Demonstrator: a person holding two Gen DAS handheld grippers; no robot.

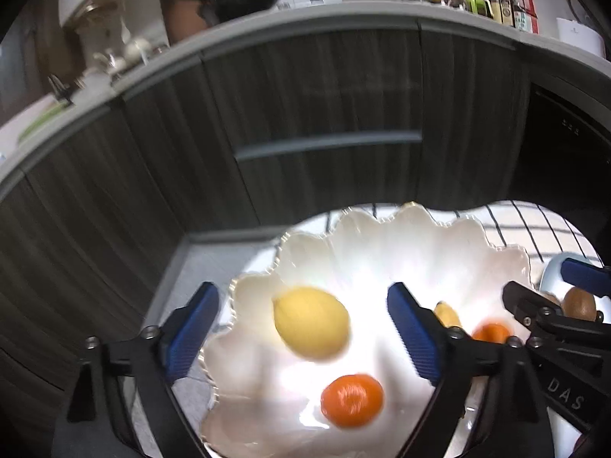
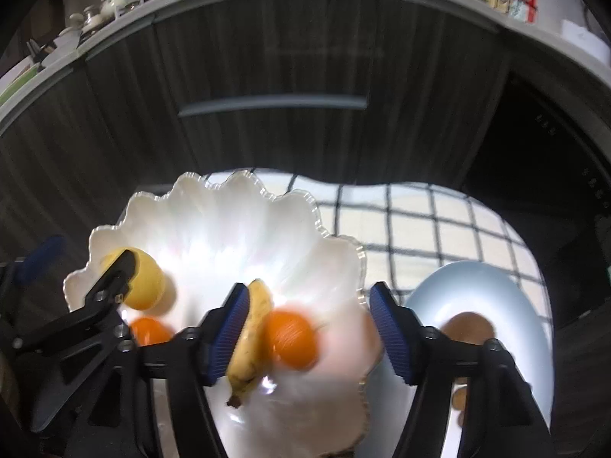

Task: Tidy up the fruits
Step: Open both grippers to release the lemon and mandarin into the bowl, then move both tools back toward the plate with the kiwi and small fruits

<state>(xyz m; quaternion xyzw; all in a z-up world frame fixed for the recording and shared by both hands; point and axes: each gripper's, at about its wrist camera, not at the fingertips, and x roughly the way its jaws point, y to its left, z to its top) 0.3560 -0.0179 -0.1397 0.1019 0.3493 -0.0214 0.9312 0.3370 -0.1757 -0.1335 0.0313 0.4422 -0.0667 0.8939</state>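
Fruit drop-off time over the scalloped white bowl (image 1: 404,229), which sits on a checked cloth (image 2: 439,221). My left gripper (image 1: 303,337) is spread wide and the lemon (image 1: 311,322) sits in the gap without either blue pad touching it. It looks blurry, so my guess is it's free of the jaws and tumbling or settling into the bowl. One mandarin (image 1: 351,400) rests lower in the bowl, nearer my wrist.

Right gripper (image 2: 305,336) is parted too, less so. The banana (image 2: 250,336) lies right against the left pad, with a second mandarin (image 2: 292,339) just beside it, clear of the other pad. Nothing is pinched there as far as I can tell, so I'd call that fruit let go as well.

Off to the right there's a pale blue plate (image 2: 492,282) with a brown kiwi (image 2: 467,326) on it, so that one hasn't joined the rest. Both claws point down over the bowl's middle, which makes sense: round fruit rolls, and the raised wavy rim keeps it in.
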